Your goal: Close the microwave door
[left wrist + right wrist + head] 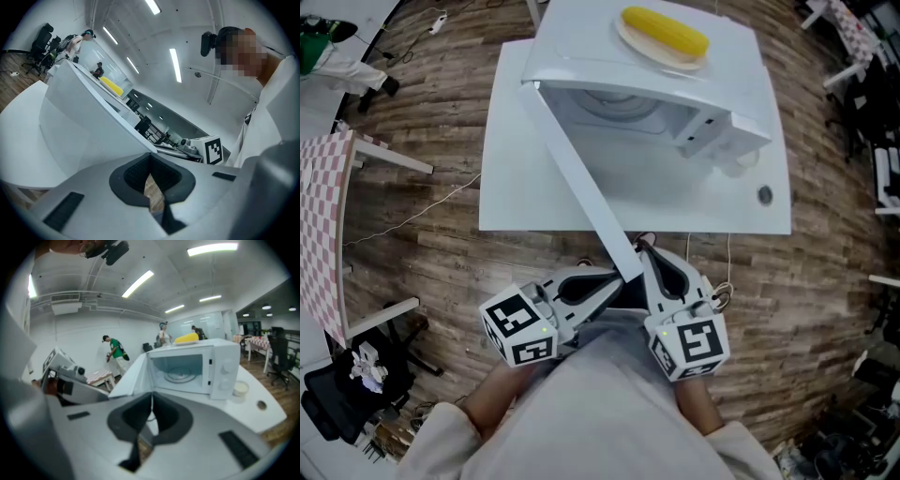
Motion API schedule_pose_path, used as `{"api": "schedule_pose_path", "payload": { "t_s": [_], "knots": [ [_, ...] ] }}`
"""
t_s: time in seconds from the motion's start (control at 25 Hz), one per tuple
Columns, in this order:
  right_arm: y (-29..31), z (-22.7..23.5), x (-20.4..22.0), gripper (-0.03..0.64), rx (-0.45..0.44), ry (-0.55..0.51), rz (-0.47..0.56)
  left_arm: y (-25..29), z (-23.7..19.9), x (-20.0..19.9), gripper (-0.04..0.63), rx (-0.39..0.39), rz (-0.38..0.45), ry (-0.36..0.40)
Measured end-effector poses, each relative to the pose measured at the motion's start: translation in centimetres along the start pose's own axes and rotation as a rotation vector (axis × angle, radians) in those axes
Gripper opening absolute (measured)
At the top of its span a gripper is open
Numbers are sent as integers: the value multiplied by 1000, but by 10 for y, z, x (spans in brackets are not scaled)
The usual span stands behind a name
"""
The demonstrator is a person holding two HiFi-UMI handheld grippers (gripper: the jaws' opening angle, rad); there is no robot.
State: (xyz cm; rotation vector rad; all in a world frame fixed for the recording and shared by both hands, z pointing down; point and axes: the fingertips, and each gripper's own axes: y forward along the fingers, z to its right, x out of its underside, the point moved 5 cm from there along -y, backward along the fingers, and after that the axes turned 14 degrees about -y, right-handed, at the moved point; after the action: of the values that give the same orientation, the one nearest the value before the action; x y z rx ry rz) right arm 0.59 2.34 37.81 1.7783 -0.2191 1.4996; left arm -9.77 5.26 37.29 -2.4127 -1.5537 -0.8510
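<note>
The white microwave [675, 103] stands on a white table [516, 178] with its door [581, 187] swung wide open toward me. The door's free edge reaches just past the table's front edge. My left gripper [609, 279] is shut and empty, its tip at the outer side of that free edge; in the left gripper view the door [89, 122] fills the left, beyond my left gripper [150, 158]. My right gripper [645, 251] is shut and empty, just right of the door's edge. Past my right gripper [151, 397], its own view shows the open cavity and turntable [180, 373].
A yellow corn cob [666, 31] on a plate lies on the microwave's top. A small white cup [240, 388] and a round disc [765, 194] sit on the table right of the microwave. A checkered table [323, 225] stands at the left. People stand far back [115, 352].
</note>
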Motion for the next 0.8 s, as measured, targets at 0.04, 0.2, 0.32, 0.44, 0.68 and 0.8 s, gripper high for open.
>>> {"api": "schedule_pose_path", "payload": {
  "t_s": [0.04, 0.2, 0.32, 0.44, 0.68, 0.8],
  "knots": [
    [0, 1, 0, 23, 1, 2, 1, 1, 0, -1, 18, 1, -1, 0],
    [0, 5, 0, 23, 11, 1, 1, 6, 0, -3, 18, 8, -9, 2],
    [-1, 9, 0, 23, 14, -3, 4, 10, 1, -5, 18, 13, -13, 1],
    [-3, 14, 0, 23, 19, 4, 5, 15, 1, -6, 18, 17, -17, 0],
    [-7, 19, -1, 23, 24, 31, 11, 23, 1, -10, 18, 27, -33, 4],
    [-8, 22, -1, 23, 26, 36, 15, 27, 1, -11, 18, 28, -35, 4]
  ]
}}
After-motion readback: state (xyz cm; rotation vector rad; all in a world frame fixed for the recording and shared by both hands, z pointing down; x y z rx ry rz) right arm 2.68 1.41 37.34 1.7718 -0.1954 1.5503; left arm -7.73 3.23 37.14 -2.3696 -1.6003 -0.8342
